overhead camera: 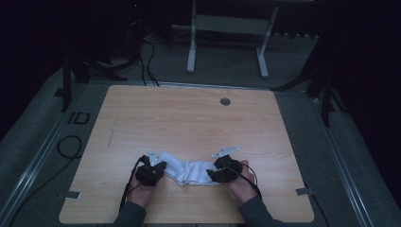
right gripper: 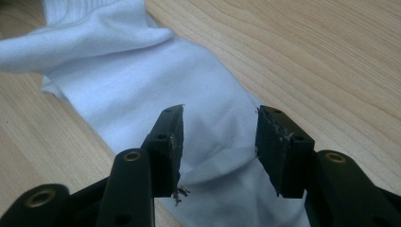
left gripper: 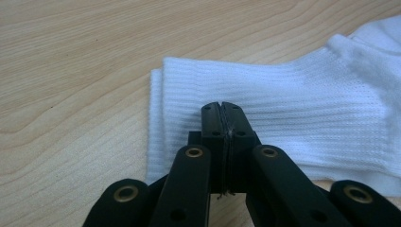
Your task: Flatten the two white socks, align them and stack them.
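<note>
- A white sock [overhead camera: 191, 171] lies stretched sideways on the wooden worktop [overhead camera: 189, 118], close to its near edge and about midway along it
- The left gripper [left gripper: 221, 113] hangs over the ribbed cuff end; its jaws are pressed together with no cloth between them
- The right gripper [right gripper: 219, 137] is at the other end; its jaws stand spread, the smooth fabric showing in the gap

A sock [overhead camera: 191, 171] lies crosswise on the near part of the tabletop [overhead camera: 189, 118], between the left gripper [overhead camera: 152, 171] at its left end and the right gripper [overhead camera: 222, 171] at its right.
</note>
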A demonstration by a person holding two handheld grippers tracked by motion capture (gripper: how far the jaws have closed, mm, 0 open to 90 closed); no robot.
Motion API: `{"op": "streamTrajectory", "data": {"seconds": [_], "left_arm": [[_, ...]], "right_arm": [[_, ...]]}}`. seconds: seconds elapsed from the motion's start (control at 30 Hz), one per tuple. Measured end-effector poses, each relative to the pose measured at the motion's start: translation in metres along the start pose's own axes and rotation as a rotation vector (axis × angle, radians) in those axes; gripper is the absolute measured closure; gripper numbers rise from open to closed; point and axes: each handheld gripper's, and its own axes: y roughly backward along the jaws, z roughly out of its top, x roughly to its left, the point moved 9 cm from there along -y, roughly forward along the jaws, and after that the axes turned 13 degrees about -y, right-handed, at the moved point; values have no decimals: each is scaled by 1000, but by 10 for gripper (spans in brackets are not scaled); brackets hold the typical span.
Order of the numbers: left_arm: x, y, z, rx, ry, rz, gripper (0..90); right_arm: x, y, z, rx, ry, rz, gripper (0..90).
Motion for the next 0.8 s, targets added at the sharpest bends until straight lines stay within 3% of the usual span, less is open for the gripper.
{"op": "streamTrajectory", "data": {"seconds": [0.63,0.7,0.8], "left_arm": [[0,0,-1,-3,4,-2,893],[0,0,-1,-2,3,-2,892],[0,0,-1,-3,7,-2,892]], "right_arm": [[-8,-8,-10,47,-42,-21,485],[-8,-9,-9,43,-41,-21,497],[-8,-7,-9,35,-28,-20,624]]}}
